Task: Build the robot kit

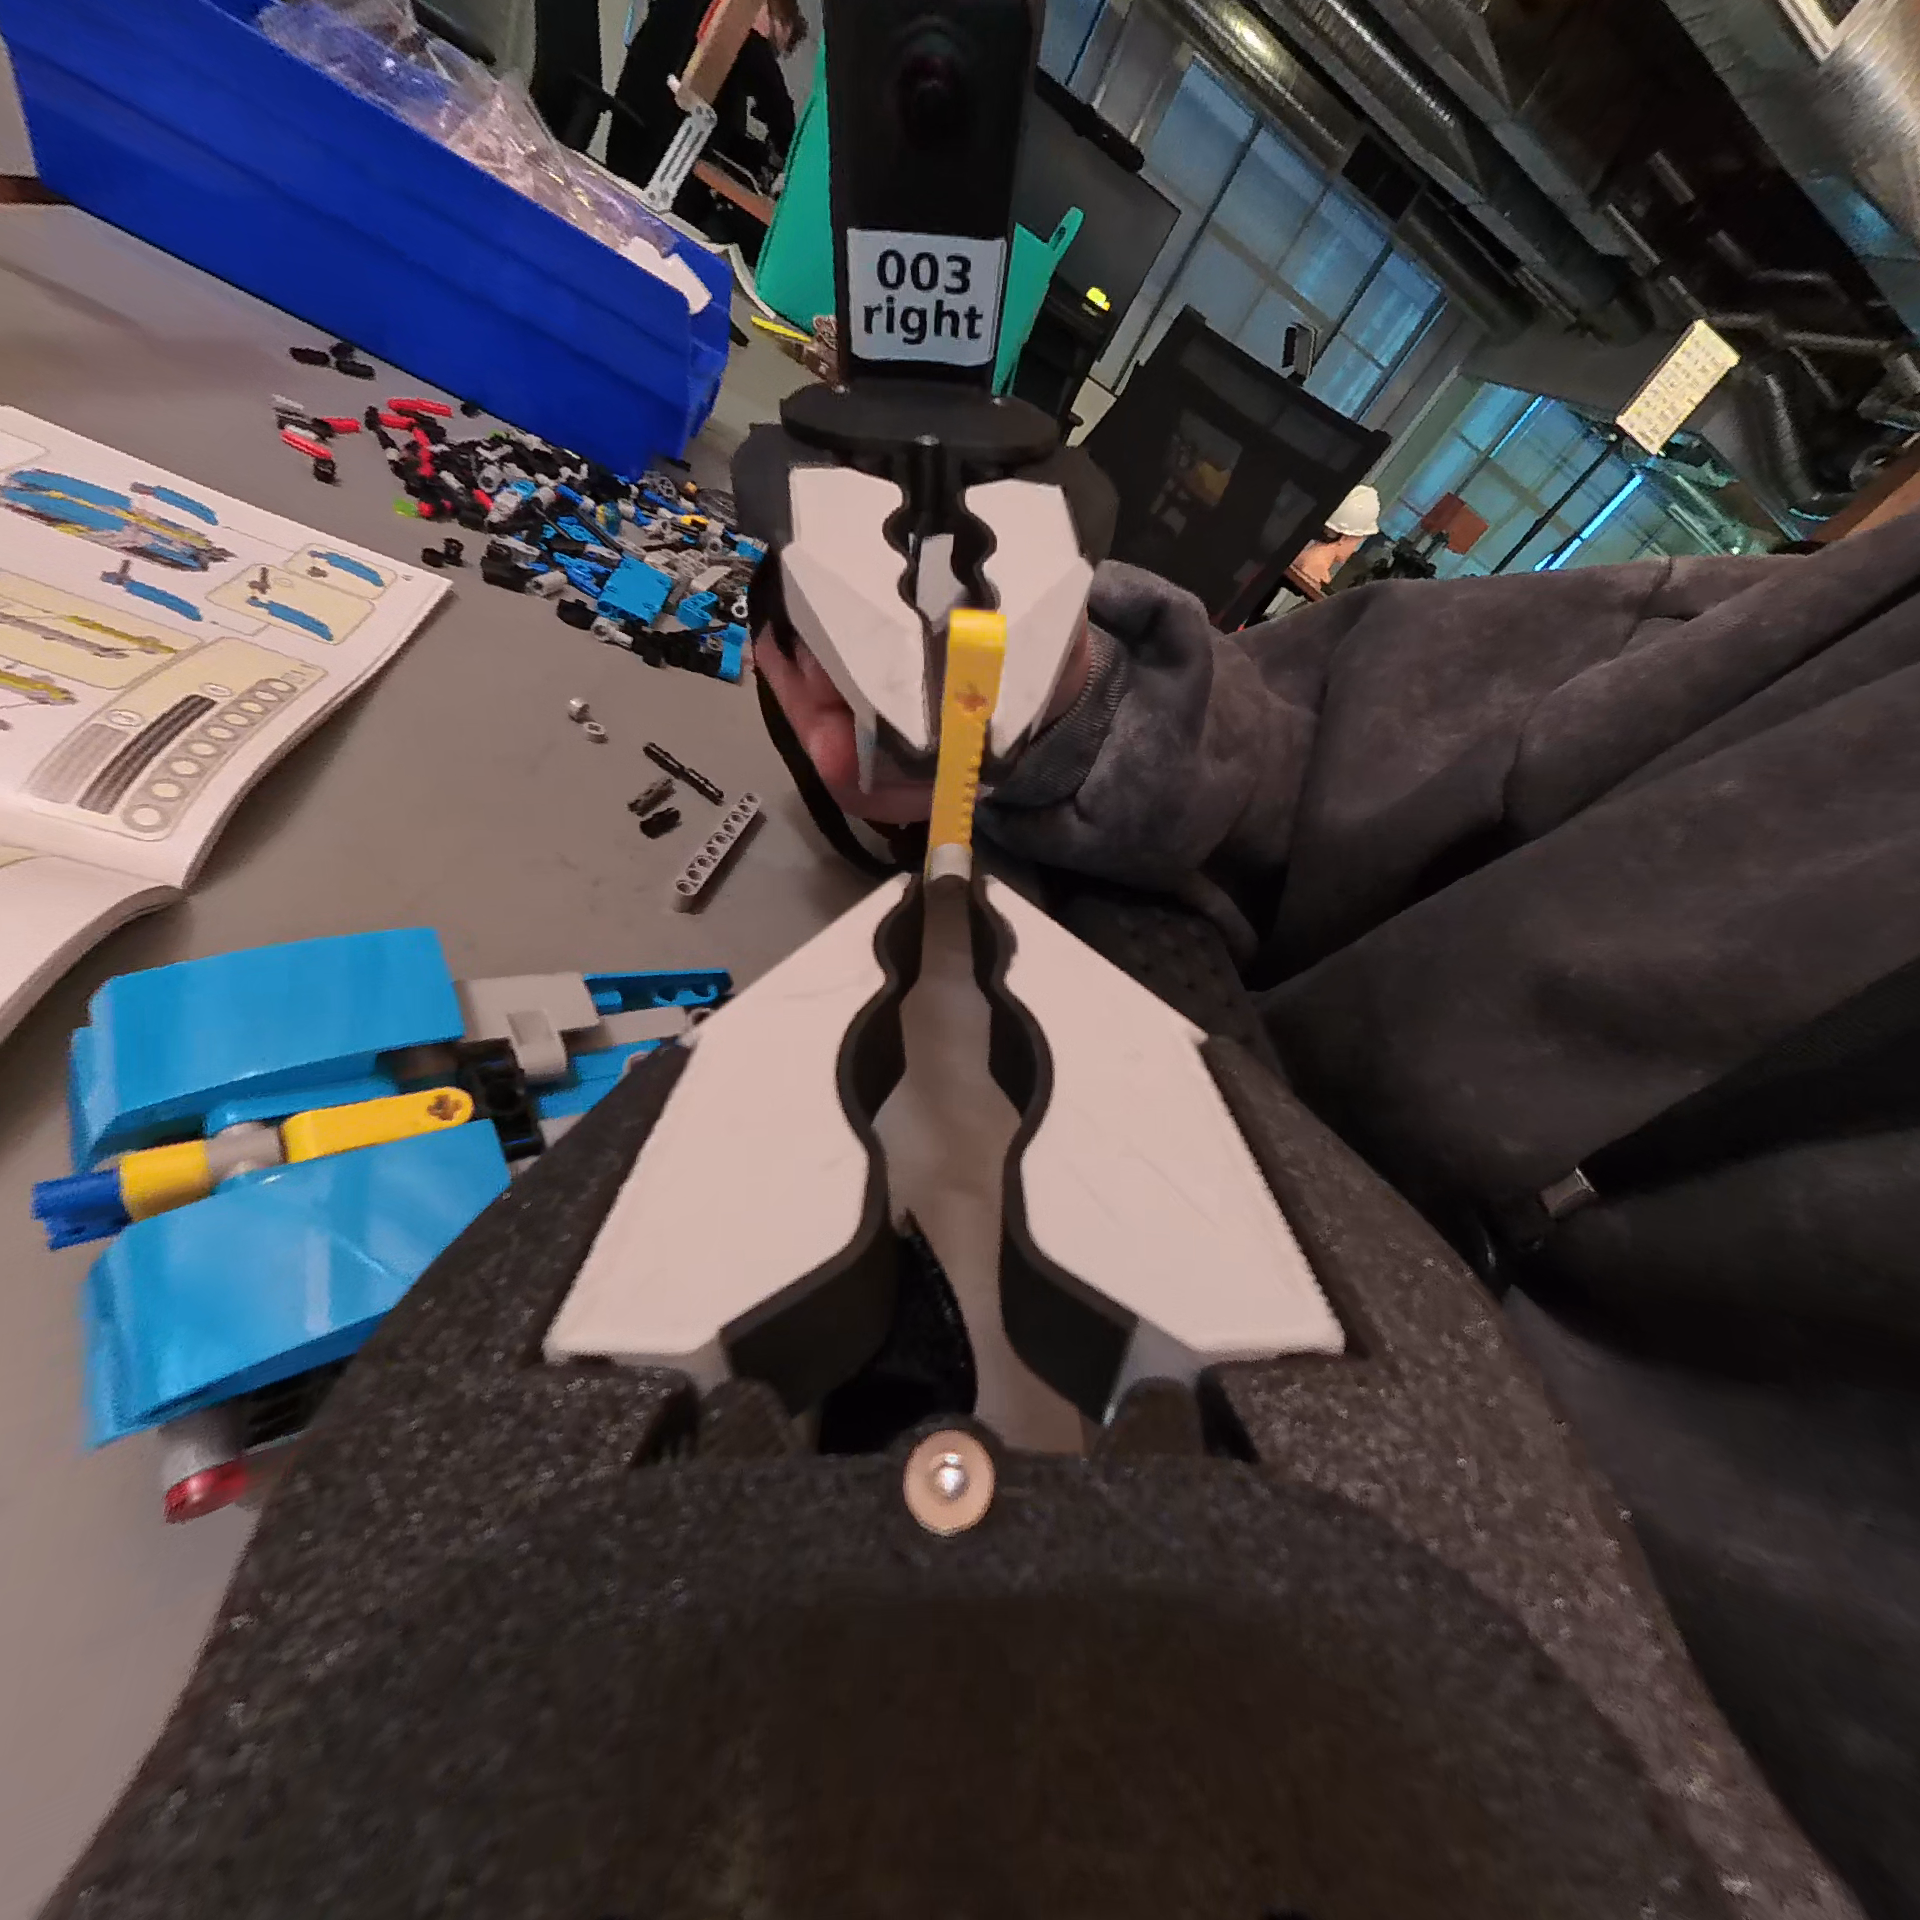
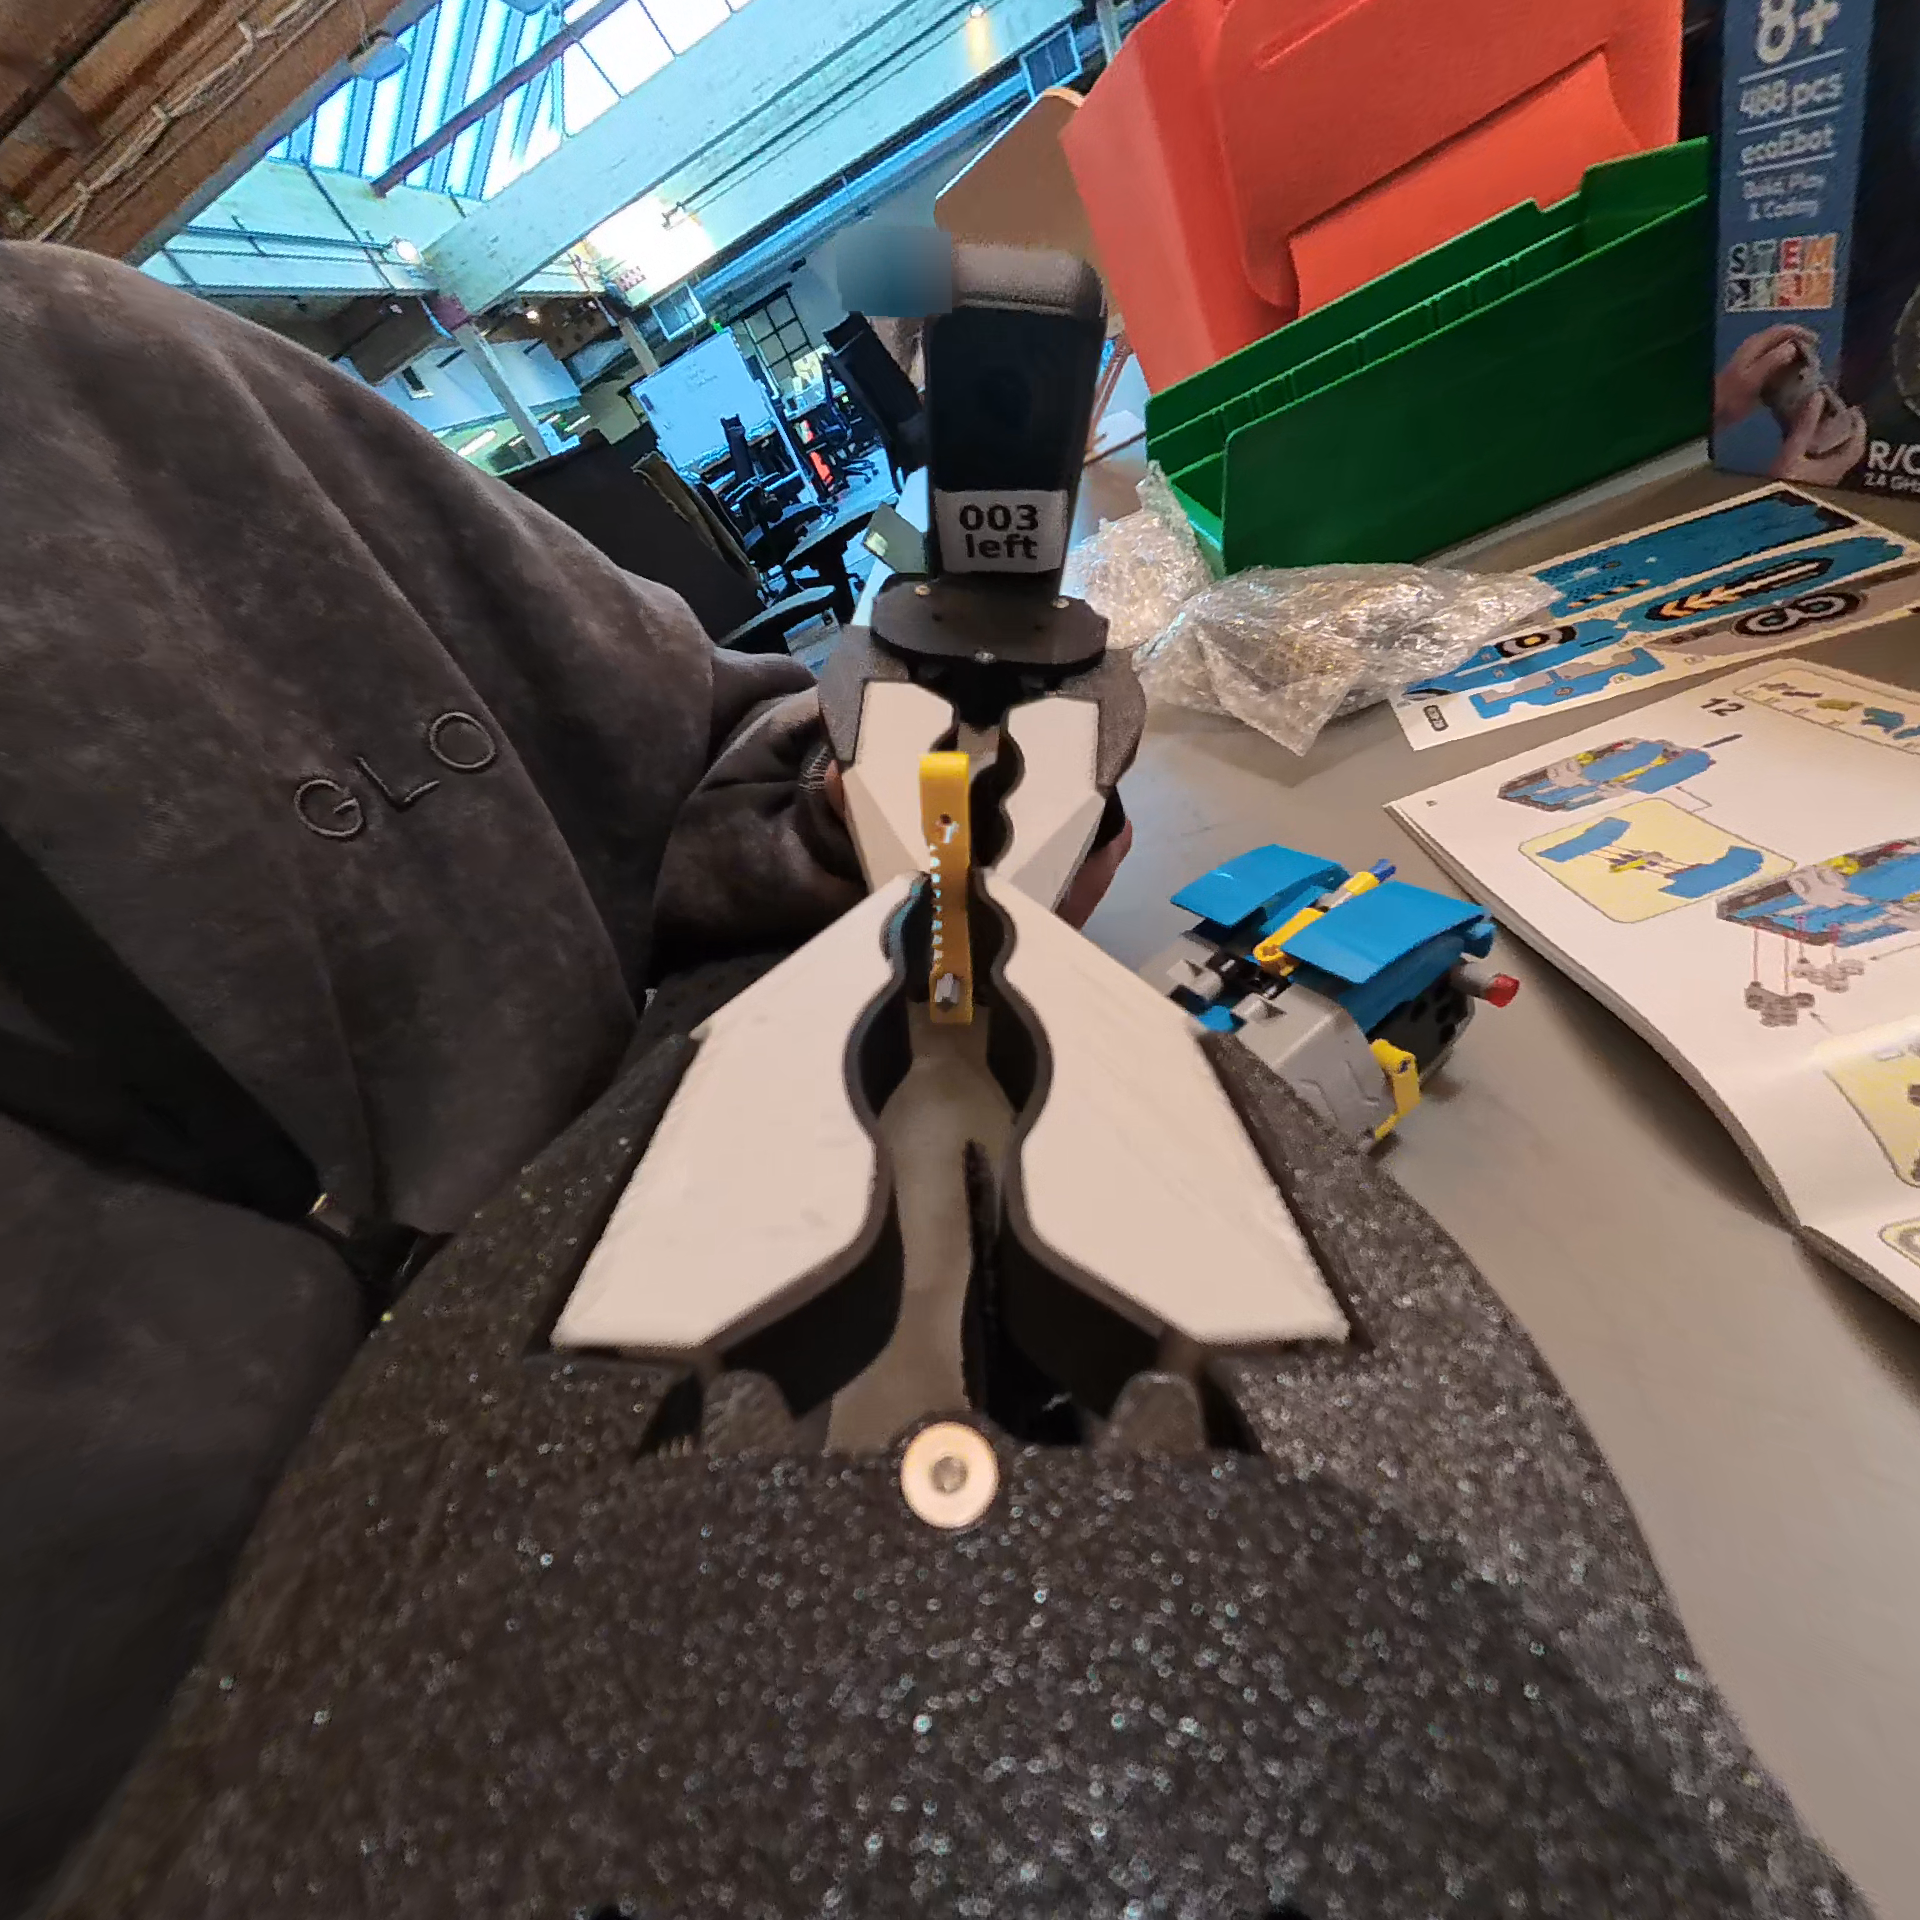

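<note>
the grey tabletop carries everything, and the half-built blue model serves as the landmark. a person in a dark grey hoodie sits at the tabletop edge, just beside the model. beyond the model stands a blue bin on one side and a green bin with an orange piece behind it on the other. an open instruction booklet lies close to the model, with a sticker sheet and crumpled clear bags farther off. a pile of loose small parts lies between the model and the blue bin; a grey holed beam sits nearer.

above the tabletop edge, off to the model's side, the left hand-held gripper and right hand-held gripper point tip to tip. both are clamped on one thin yellow beam, each pinching an opposite end; a small grey piece sits at the end in the left one's tips.
</note>
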The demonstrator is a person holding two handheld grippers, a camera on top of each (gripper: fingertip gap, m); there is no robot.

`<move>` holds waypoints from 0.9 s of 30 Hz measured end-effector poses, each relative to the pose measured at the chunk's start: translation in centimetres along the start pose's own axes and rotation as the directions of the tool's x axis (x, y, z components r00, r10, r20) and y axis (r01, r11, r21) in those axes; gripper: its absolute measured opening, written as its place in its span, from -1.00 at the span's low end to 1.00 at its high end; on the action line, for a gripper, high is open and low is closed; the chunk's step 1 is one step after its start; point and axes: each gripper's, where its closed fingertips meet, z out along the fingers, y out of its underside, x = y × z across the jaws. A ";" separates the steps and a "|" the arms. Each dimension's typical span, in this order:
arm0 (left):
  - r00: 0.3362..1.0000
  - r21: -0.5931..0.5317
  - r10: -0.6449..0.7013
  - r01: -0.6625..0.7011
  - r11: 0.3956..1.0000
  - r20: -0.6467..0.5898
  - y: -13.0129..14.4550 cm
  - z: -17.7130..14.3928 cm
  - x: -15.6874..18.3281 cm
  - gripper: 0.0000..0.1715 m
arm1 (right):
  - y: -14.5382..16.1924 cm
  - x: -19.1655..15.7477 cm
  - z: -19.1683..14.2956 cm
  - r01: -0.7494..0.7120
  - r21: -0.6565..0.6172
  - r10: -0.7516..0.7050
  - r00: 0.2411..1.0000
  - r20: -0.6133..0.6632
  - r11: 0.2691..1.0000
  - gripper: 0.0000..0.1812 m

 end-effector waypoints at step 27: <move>1.000 0.054 -0.008 0.007 0.999 0.013 -0.7 -0.4 -0.1 -0.92 | -0.9 0.3 0.5 -0.042 0.064 0.043 0.999 -0.004 0.997 -0.93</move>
